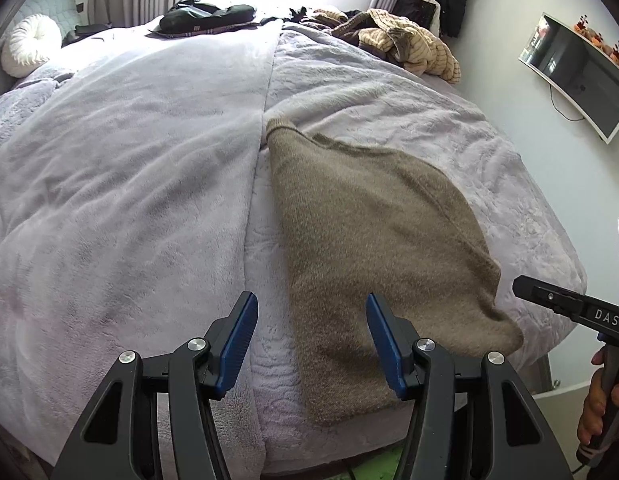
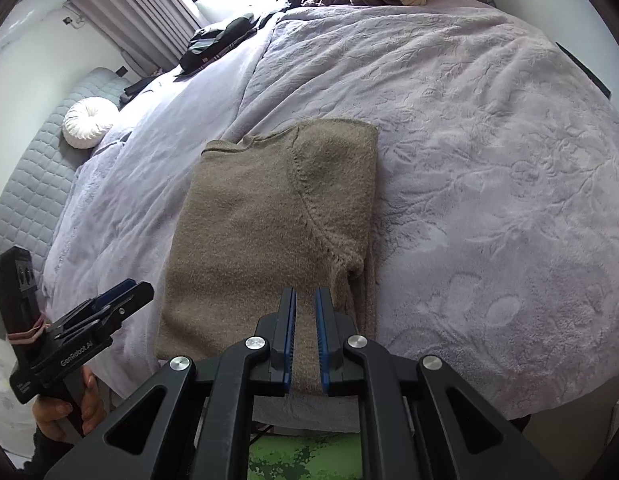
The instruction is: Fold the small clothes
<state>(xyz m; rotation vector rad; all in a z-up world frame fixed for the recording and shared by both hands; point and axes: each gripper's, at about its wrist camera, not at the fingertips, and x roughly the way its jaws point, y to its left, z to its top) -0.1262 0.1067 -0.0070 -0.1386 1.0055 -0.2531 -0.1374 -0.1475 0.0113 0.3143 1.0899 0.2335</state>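
Both claws are hovering above the near edge of the bed (image 2: 489, 160), neither one holding anything. Left claw (image 1: 309, 344) is standing about half open, with only air between its blue pads (image 1: 237, 344). Right claw (image 2: 305, 336) is standing nearly closed, a narrow slit showing between its pads (image 2: 323, 336), and nothing is caught in that slit.

Sweater (image 2: 269, 232): a tan knit, lying folded into a tidy, roughly rectangular packet on the lilac fleece blanket (image 1: 109, 200). Its surface is looking flat and smooth. A curved shoulder seam is running across the top layer, and one sleeve is sitting folded in along the right side, bunching a little at the near right corner. The neckline is showing at the far end, the hem at the near end.

Long axis: running from the near bed edge away towards the window, neck end pointing away from the person.

Position: the sweater is lying below and ahead of both claws, apart from them. In the left wrist view it is sitting ahead and mostly right of the left claw. In the right wrist view it is sitting straight ahead of the right claw, mostly to the left.
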